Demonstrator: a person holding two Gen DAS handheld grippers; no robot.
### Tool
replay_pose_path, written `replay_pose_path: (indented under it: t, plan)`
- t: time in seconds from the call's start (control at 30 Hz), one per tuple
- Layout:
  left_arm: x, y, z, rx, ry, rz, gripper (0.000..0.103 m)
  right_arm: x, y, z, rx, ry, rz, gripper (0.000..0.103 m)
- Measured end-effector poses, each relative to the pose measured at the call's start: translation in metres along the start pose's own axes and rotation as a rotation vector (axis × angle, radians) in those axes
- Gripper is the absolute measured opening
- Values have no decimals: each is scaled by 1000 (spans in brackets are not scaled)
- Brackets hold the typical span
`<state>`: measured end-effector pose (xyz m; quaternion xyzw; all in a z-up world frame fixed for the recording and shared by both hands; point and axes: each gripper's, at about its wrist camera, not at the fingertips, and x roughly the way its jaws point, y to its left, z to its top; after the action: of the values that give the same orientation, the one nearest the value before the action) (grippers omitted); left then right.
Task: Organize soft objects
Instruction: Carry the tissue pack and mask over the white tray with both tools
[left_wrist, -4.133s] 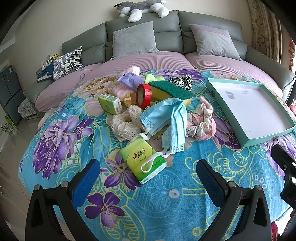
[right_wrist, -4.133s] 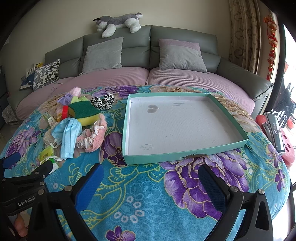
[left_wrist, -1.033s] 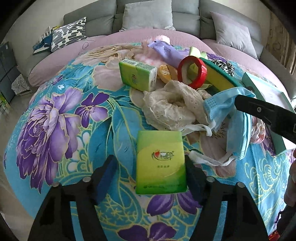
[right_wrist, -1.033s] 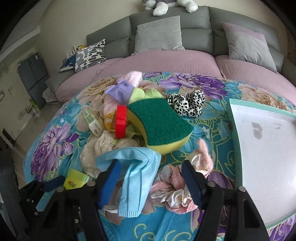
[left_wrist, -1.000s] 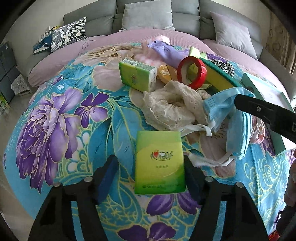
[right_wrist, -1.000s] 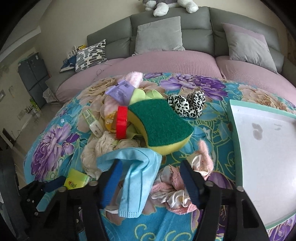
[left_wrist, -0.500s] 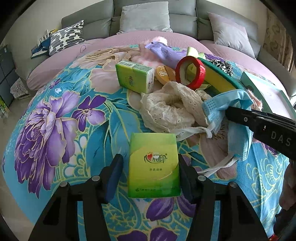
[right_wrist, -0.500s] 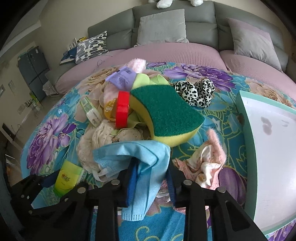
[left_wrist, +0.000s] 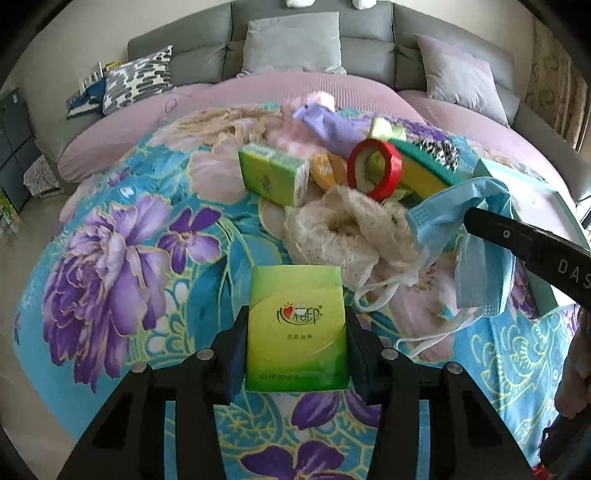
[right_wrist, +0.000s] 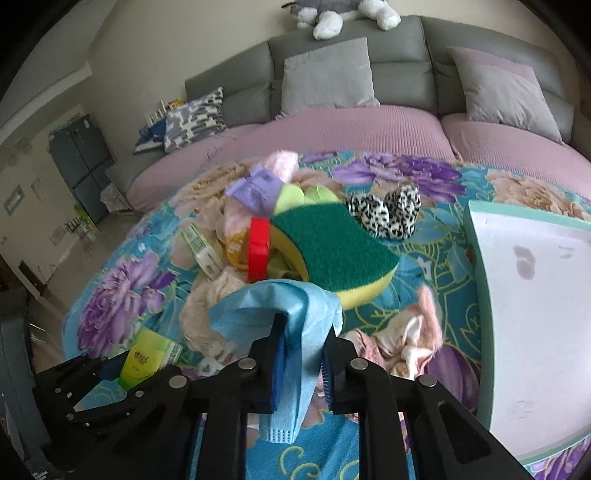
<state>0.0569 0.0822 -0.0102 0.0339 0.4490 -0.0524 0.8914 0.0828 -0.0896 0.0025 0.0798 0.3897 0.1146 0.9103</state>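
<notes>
A green tissue pack (left_wrist: 297, 325) lies flat on the flowered blanket, between the fingers of my left gripper (left_wrist: 297, 347). The jaws are closing, and the blue pads touch both long sides of the pack. My right gripper (right_wrist: 303, 354) is shut on a light blue face mask (right_wrist: 291, 306), which drapes over and between its fingers. In the left wrist view the same mask (left_wrist: 476, 199) hangs from a black finger (left_wrist: 517, 240) of the right gripper, its white ear loops trailing on the blanket. The left gripper (right_wrist: 107, 373) and tissue pack (right_wrist: 147, 358) show low left in the right wrist view.
A pile sits behind the mask: green-and-yellow sponge (right_wrist: 332, 247), red tape roll (right_wrist: 258, 251), cream lace cloth (left_wrist: 343, 229), second tissue pack (left_wrist: 273, 177), leopard scrunchie (right_wrist: 388, 210), pink cloth (right_wrist: 410, 332). A teal-rimmed tray (right_wrist: 476, 240) lies right. A grey sofa with cushions stands behind.
The left jaws have narrowed from either side of the tissue pack until they touch it. The right jaws have shut on the blue mask, whose top fold now stands a little higher.
</notes>
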Motion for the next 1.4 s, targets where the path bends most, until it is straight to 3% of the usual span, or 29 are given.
replay_pose_path:
  t: [0.27,0.47,0.8,1.07,1.4]
  plan:
    - [-29,-10,18,29,-74,16,48,-32,-1,8,2,-109,34,15]
    - [-43,-30,40,56,-129,-3,48,-68,-18,16,46,-235,0,15]
    - [-51,-106,83,150,-219,-81,48,-121,-97,18,235,-385,-256,15]
    - [-46,-165,102,209,-244,-138,48,-140,-163,6,367,-404,-432,15]
    - [-27,-231,110,315,-229,-184,48,-147,-210,-13,518,-375,-625,15]
